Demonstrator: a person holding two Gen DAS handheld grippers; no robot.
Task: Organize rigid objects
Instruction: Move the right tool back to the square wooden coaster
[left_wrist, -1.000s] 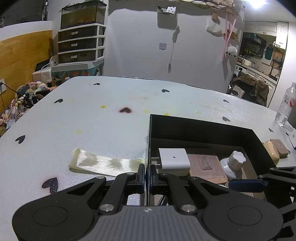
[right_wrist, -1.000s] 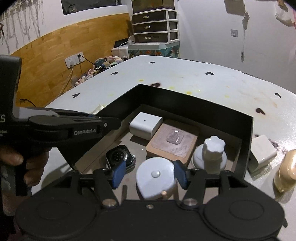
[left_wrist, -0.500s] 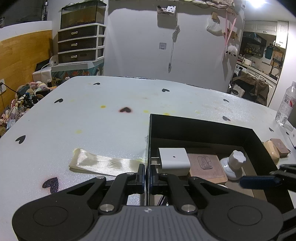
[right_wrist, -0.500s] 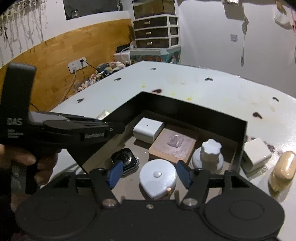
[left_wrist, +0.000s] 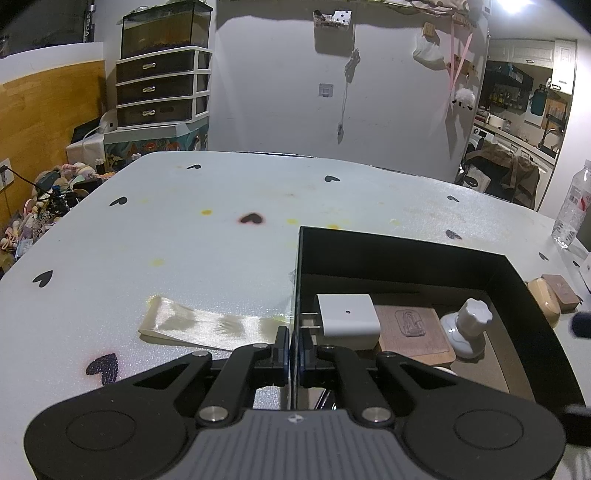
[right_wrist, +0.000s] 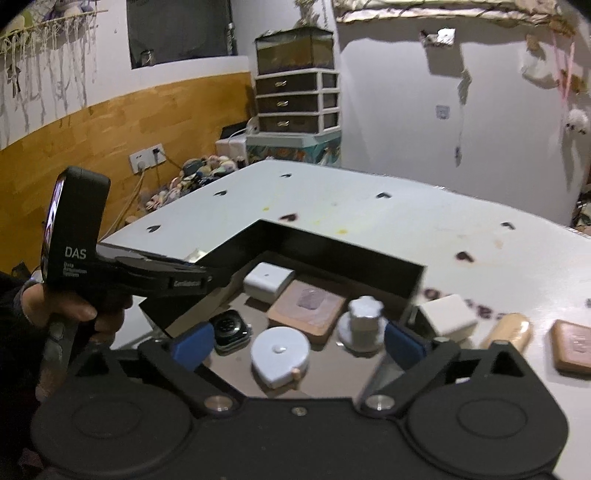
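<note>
Black box (left_wrist: 406, 254) sits lower right of the left-wrist frame, open top, on the white table (left_wrist: 221, 229). Our left tongs (left_wrist: 291, 345) are pinched shut on the box's near-left wall, at bottom centre of the frame; we read that as bracing the box so it doesn't slide while things go in. Inside, from left: white charger (left_wrist: 349, 319), brown soap bar (left_wrist: 413, 330), white knob (left_wrist: 469, 326). Outside the right wall, at the frame's right edge: a tan oval bar (left_wrist: 543, 295) and another brown bar (left_wrist: 561, 288), not yet boxed. A strip of shiny tape (left_wrist: 207, 325) lies on the table just left of the tongs.

Right-wrist frame: our right tongs (right_wrist: 295, 343) at bottom centre, jaws have just been opening and now stand wide, nothing pressed between the blue pads (right_wrist: 194, 343). The round white tape measure (right_wrist: 280, 354) lies on the box floor between the pads, free of both, so we judge it just dropped off. A smartwatch (right_wrist: 231, 328) is beside the left pad, knob (right_wrist: 364, 321) near the right pad. At left of the frame a hand (right_wrist: 70, 314) holds the left tongs clamped on the box wall. Right of the box, on the table: second white charger (right_wrist: 447, 314) touching or just beside the wall, tan bar (right_wrist: 511, 330), brown bar (right_wrist: 574, 343). We'd guess the charger is the next pick.
</note>
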